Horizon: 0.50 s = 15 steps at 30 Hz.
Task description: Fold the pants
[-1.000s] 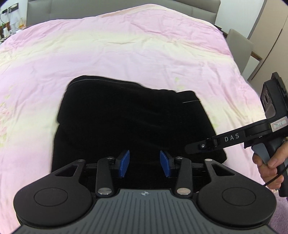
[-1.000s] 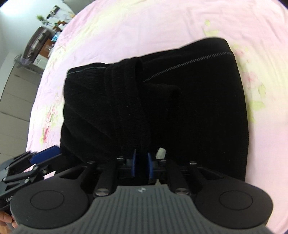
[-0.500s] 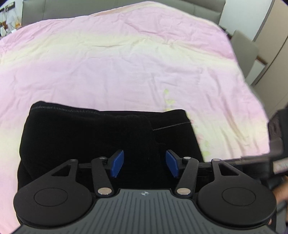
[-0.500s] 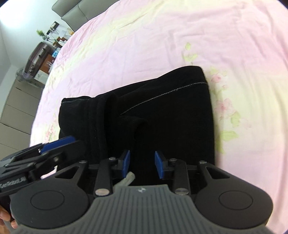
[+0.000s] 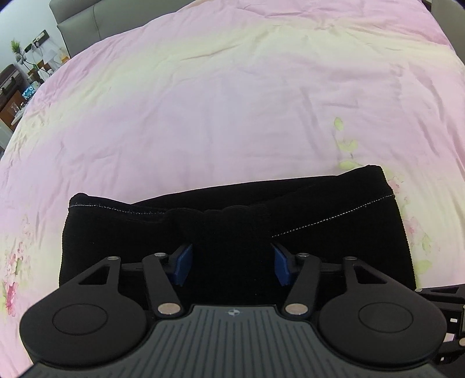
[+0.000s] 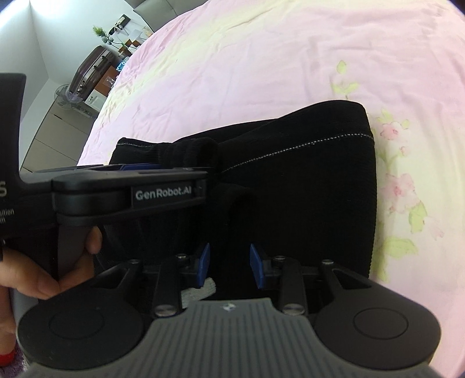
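Black pants (image 5: 116,238) lie folded into a thick rectangle on a pink floral bedspread (image 5: 232,101). My left gripper (image 5: 231,266) hangs just over their near part, jaws wide, with a raised hump of black cloth between the blue pads; I see no pinch. In the right wrist view the pants (image 6: 305,189) fill the middle. My right gripper (image 6: 231,267) stands open over them, black cloth below the gap. A white tag (image 6: 200,292) lies by its left pad. The left gripper (image 6: 186,174) reaches in from the left, held by a hand (image 6: 43,279).
A grey headboard (image 5: 87,26) closes the far end of the bed. Beyond the bed's left edge stand a dark suitcase (image 6: 90,69), low cabinets (image 6: 52,130) and a shelf with a plant (image 5: 17,72). Bare bedspread (image 6: 261,58) stretches beyond the pants.
My right gripper was shut on a ridge of the pants and has let it go, jaws now apart. My left gripper swung across the pants, tipped downward and widened its jaws.
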Each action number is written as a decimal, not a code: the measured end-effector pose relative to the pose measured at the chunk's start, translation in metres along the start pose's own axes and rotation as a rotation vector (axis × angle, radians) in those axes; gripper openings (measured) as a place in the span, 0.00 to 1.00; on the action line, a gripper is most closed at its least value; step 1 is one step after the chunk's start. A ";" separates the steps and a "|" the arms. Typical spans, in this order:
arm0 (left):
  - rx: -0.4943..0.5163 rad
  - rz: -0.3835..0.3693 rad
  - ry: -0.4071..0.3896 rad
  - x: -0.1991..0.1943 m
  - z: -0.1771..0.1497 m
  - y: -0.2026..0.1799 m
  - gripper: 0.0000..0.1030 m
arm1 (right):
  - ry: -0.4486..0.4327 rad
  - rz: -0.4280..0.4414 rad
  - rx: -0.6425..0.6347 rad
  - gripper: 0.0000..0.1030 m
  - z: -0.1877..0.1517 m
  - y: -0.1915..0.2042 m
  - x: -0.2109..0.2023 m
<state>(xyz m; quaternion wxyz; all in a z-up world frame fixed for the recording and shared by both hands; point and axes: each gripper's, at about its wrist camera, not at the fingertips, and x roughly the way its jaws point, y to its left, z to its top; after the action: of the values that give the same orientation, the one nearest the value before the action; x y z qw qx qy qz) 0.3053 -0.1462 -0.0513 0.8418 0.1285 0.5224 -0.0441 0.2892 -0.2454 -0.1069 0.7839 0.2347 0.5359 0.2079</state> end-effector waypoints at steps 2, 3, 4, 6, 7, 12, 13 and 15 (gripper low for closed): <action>-0.017 -0.050 -0.009 -0.006 0.001 0.009 0.59 | -0.021 0.031 0.021 0.28 0.000 -0.003 -0.005; -0.028 -0.081 -0.018 -0.011 0.000 0.016 0.57 | -0.035 0.052 0.036 0.28 0.001 -0.004 -0.006; -0.038 -0.111 -0.026 -0.016 -0.001 0.022 0.55 | -0.051 0.075 0.050 0.28 0.002 -0.006 -0.007; -0.051 -0.173 -0.045 -0.028 0.000 0.034 0.54 | -0.078 0.108 0.078 0.28 0.006 -0.007 -0.007; -0.054 -0.202 -0.053 -0.034 -0.001 0.040 0.54 | -0.084 0.120 0.088 0.28 0.009 -0.007 -0.006; -0.050 -0.308 -0.081 -0.058 -0.004 0.063 0.53 | -0.035 0.108 0.180 0.28 0.014 -0.010 0.017; -0.042 -0.323 -0.083 -0.061 -0.004 0.065 0.53 | -0.038 0.116 0.197 0.27 0.014 -0.011 0.020; -0.014 -0.336 -0.081 -0.064 -0.003 0.066 0.53 | -0.042 0.145 0.206 0.09 0.017 -0.008 0.021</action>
<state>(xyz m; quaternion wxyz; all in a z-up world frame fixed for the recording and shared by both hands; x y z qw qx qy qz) 0.2879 -0.0857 0.0157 0.8438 0.0315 0.5026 -0.1854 0.3126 -0.2421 -0.1221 0.7496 0.3564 0.5194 0.2032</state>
